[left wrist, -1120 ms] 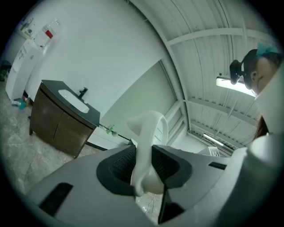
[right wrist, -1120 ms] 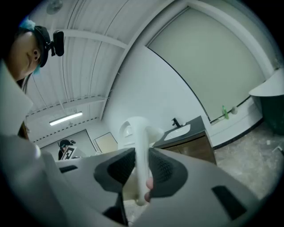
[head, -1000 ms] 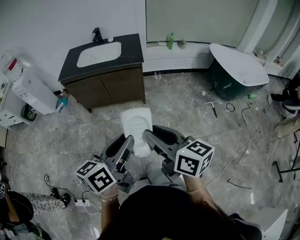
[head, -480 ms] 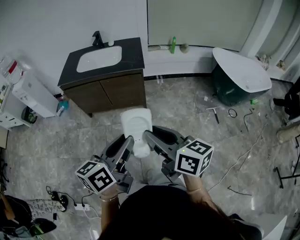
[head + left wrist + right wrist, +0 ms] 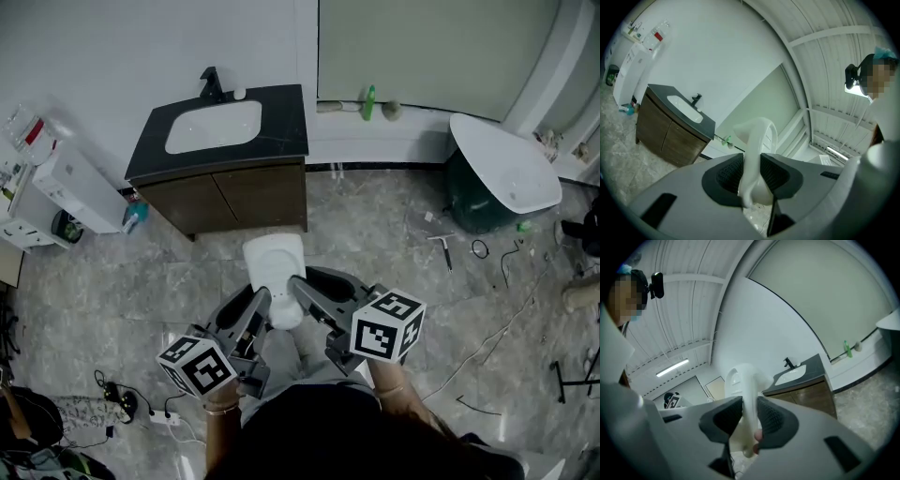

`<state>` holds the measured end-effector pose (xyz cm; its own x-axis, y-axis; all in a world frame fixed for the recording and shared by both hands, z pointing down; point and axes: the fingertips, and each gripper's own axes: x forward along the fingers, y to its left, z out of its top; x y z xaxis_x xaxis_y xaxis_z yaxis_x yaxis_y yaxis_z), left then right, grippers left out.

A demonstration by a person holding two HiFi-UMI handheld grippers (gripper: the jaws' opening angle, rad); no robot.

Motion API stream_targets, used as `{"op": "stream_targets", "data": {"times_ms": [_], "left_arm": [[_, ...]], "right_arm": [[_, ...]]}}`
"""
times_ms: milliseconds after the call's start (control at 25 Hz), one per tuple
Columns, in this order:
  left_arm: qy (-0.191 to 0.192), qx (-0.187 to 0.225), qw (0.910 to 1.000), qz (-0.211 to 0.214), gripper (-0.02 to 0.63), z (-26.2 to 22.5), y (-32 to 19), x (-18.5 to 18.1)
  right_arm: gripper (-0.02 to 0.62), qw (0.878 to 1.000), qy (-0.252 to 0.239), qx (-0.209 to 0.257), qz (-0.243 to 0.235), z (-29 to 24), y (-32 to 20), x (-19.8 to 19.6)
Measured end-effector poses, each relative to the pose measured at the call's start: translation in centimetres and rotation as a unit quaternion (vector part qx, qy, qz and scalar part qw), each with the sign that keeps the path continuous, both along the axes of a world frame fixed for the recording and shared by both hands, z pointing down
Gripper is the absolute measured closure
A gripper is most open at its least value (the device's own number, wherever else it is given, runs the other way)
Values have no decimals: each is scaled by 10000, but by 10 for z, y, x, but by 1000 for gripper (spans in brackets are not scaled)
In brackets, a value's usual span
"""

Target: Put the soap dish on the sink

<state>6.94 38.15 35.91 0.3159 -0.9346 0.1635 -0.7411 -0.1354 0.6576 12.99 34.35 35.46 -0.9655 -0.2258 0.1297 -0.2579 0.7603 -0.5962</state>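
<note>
Grey marbled floor [image 5: 112, 281], white wall [image 5: 112, 47], brown wooden cabinet [image 5: 234, 195].

A grey marbled floor [image 5: 394, 225] filled the middle of the frame. In the upper left stood a dark wooden vanity [image 5: 234, 192] with a black counter [image 5: 286, 117], a white sink [image 5: 214, 127] set into it and a black tap [image 5: 211, 82] at its back edge. A blue bottle [image 5: 134, 216] sat on the floor just beside the vanity's left corner. At the upper right a white tub [image 5: 506, 173] stood on the floor, with what looked like a small squeegee [image 5: 442, 246] lying near it. A white power strip [image 5: 169, 419] lay at the lower left.
</note>
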Motion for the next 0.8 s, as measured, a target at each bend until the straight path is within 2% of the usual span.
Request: {"op": "stream_targets", "data": {"times_ms": [200, 400, 680, 800], "left_arm": [[101, -97, 9999, 84, 488, 14, -46, -31], [152, 2, 9996, 227, 488, 14, -102, -72], [128, -122, 9987, 484, 488, 9, -210, -161], [92, -21, 9980, 618, 488, 5, -221, -167]], "right_arm": [[488, 9998, 113, -130, 115, 14, -45, -32], [488, 9995, 157, -96, 257, 15, -98, -72], [488, 9981, 366, -6, 497, 5, -201, -159], [488, 9972, 372, 106, 637, -1, -209, -165]]}}
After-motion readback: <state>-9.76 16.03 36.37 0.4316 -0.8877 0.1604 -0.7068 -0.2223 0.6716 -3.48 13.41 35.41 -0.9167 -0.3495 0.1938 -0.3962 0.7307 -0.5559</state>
